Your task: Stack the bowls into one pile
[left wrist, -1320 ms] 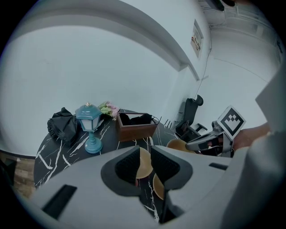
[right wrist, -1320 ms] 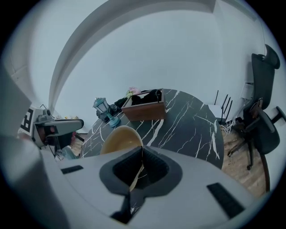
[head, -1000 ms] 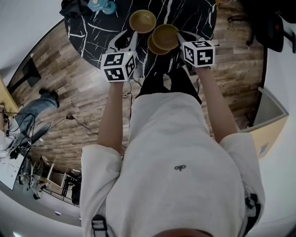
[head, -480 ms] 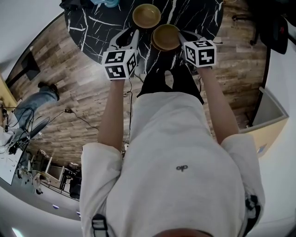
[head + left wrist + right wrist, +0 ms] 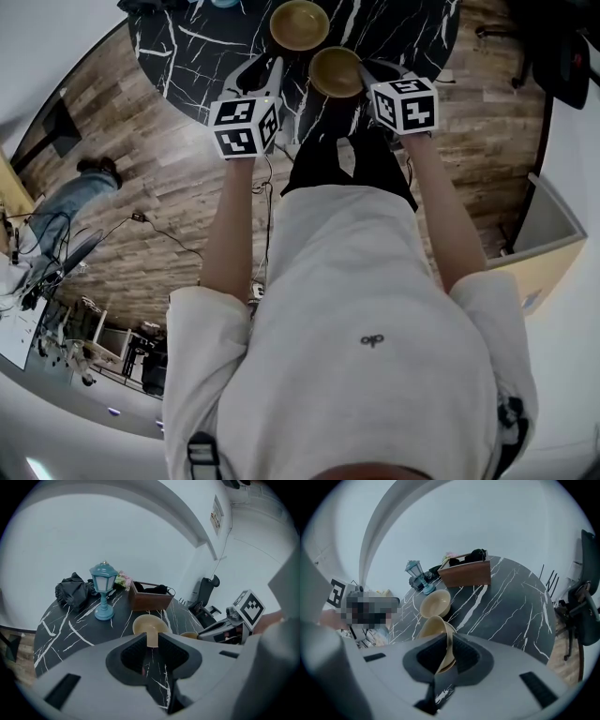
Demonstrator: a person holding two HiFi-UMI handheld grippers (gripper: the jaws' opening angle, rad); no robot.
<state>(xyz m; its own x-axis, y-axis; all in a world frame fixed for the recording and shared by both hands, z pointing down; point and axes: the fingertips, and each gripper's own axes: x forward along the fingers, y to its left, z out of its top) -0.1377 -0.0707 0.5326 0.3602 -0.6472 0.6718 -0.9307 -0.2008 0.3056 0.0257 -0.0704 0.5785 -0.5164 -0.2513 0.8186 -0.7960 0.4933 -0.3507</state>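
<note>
Two tan bowls sit nested as one pile (image 5: 335, 71) on the black marble table (image 5: 216, 47). My right gripper (image 5: 367, 70) is at the pile's near right rim. In the right gripper view the top bowl's rim (image 5: 433, 627) stands between the jaws of that gripper (image 5: 447, 656). The jaws are opening and the pads no longer press on it. A third tan bowl (image 5: 299, 24) stands alone just beyond, also seen as the far bowl (image 5: 435, 603). My left gripper (image 5: 265, 67) hovers near it, slightly open and empty, with that lone bowl (image 5: 149, 623) showing past its jaws.
At the table's far side stand a blue lantern (image 5: 103, 590), a brown wooden box (image 5: 150, 599) and a black bag (image 5: 72, 592). An office chair (image 5: 581, 611) is off the table's right edge. The table rim runs close under both grippers.
The right gripper sank with its bowl onto the bowl beneath, which no longer shows from under it. Both grippers came a little lower over the table.
</note>
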